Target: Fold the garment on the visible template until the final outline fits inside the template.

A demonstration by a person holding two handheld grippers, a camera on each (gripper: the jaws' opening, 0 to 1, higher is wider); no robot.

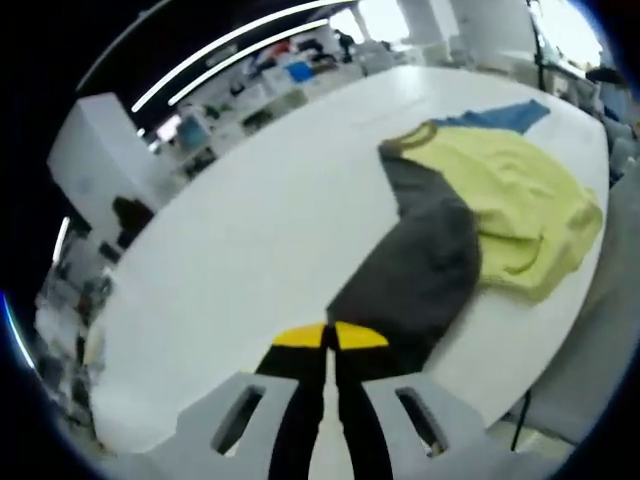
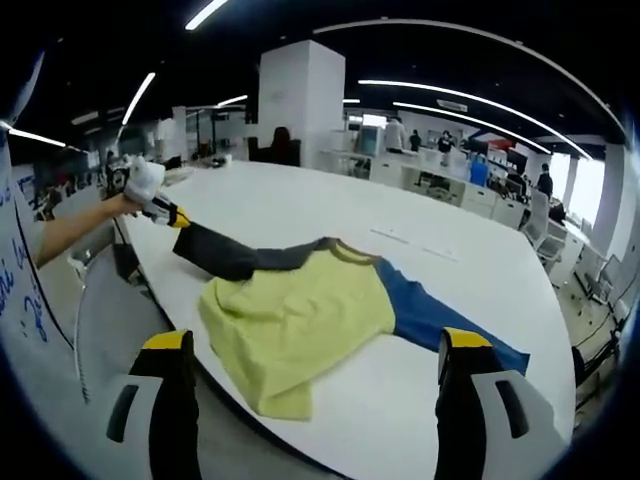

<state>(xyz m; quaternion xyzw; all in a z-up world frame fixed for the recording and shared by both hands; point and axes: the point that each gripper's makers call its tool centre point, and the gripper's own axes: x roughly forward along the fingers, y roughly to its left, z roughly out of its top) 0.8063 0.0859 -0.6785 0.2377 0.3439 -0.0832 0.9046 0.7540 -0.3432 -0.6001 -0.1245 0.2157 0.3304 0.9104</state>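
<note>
Up close, the left gripper (image 1: 330,338) has its yellow-tipped jaws pressed together on the end of the grey sleeve (image 1: 420,270), which runs straight away from the tips toward the shirt (image 1: 500,190). Seen from the right gripper view, that left gripper (image 2: 168,214) sits at the table's near-left edge, held in a person's hand (image 2: 140,180), with the grey sleeve (image 2: 235,258) stretched from it to the collar.

Meanwhile the right gripper (image 2: 315,345) hangs just off the table edge with jaws spread wide, holding nothing; the shirt's (image 2: 300,320) yellow body lies directly ahead between them, its hem drooping over the edge.

Across the white table (image 2: 320,215) the garment lies with both sleeves out, so its long axis runs sleeve to sleeve: grey to the left, blue sleeve (image 2: 440,320) to the right, ending near the right jaw. No template outline can be made out under the cloth.

By these frames the fold has barely begun. The next move likely turns on carrying the grey sleeve inward along that axis over the yellow body; the left gripper already has it, while the right is nearer the blue sleeve and the hem.
</note>
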